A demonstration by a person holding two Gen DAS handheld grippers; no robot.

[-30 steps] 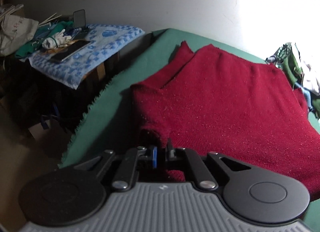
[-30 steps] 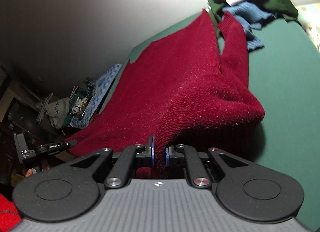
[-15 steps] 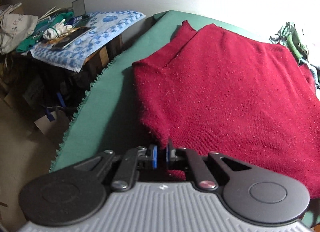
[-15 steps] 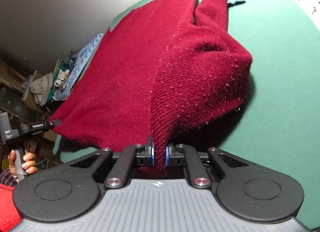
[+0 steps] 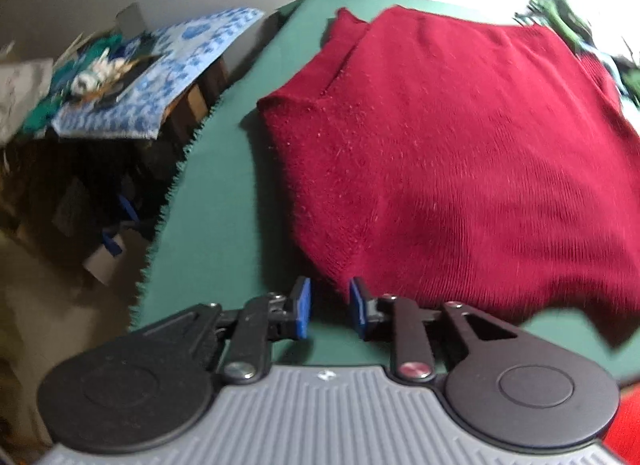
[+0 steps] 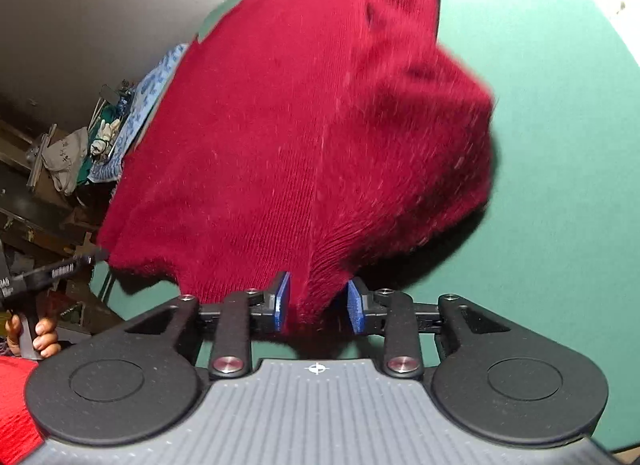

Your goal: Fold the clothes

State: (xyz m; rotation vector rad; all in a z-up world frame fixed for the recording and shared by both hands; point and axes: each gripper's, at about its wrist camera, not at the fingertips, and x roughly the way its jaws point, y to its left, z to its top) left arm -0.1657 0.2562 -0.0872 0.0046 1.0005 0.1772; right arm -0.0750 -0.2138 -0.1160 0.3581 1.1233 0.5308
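A dark red knit sweater (image 5: pixel 460 153) lies spread on the green table cover (image 5: pixel 224 193). My left gripper (image 5: pixel 329 307) sits low at the sweater's near corner with its jaws opening. The corner tip lies just past the right blue pad (image 5: pixel 357 307), and only green cover shows between the pads. In the right wrist view a bunched fold of the sweater (image 6: pixel 320 137) runs down between the pads of my right gripper (image 6: pixel 319 303). Its jaws are opening and the pads stand apart from the knit. The left gripper (image 6: pixel 60 269) shows at the sweater's far corner, held by a hand (image 6: pixel 40 339).
A side table under a blue-and-white cloth (image 5: pixel 160 77) with clutter stands left of the table's fringed edge (image 5: pixel 160 225). Loose clothes (image 5: pixel 560 25) are piled beyond the sweater. Bare green cover (image 6: pixel 560 145) lies to the right. A red sleeve (image 6: pixel 12 405) shows at the bottom.
Both grippers went from shut on the sweater's edge to jaws apart. The left one let go of the corner and sank toward the cover. The right one came lower over the fold.
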